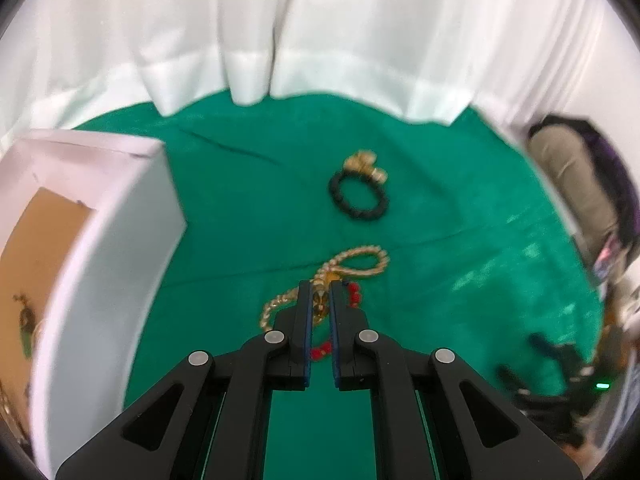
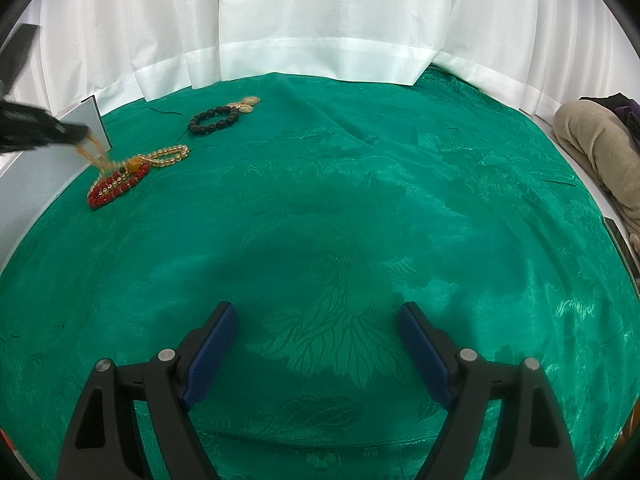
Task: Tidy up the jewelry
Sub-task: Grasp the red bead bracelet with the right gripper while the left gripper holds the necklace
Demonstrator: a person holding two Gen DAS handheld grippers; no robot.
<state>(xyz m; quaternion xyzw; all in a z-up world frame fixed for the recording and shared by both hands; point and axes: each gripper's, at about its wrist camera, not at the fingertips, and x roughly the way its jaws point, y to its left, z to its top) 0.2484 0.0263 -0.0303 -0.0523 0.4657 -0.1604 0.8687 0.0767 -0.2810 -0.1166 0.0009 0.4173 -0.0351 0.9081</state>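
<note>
Green damask tablecloth point(image 2: 360, 208) w/ leaf pattern, creased in places, spread across table; white pleated curtain point(image 2: 320, 20) hanging behind, hem resting on cloth's far edge. Beige bundle of fabric point(image 2: 596, 148) at far right edge. White box point(image 1: 116, 248) w/ brown interior standing at left, small dark item inside, too blurred to identify.

Left gripper point(image 1: 320, 300) clenched on amber-gold bead strand point(image 1: 360, 262), pinched btwn blue pads near tips; strand's far loop lying on cloth just beyond fingertips, another stretch trailing down-left. Red bead bracelet point(image 2: 116, 190) tangled w/ strand, directly under gripper, partly hidden by fingers. Black bead bracelet point(image 1: 358, 198) w/ gold charms farther back, apart from gripper, flat on cloth.

Right gripper point(image 2: 318, 348) released, jaws spread wide over bare cloth, nothing btwn pads; all jewelry well apart, far-left in right wrist view.
</note>
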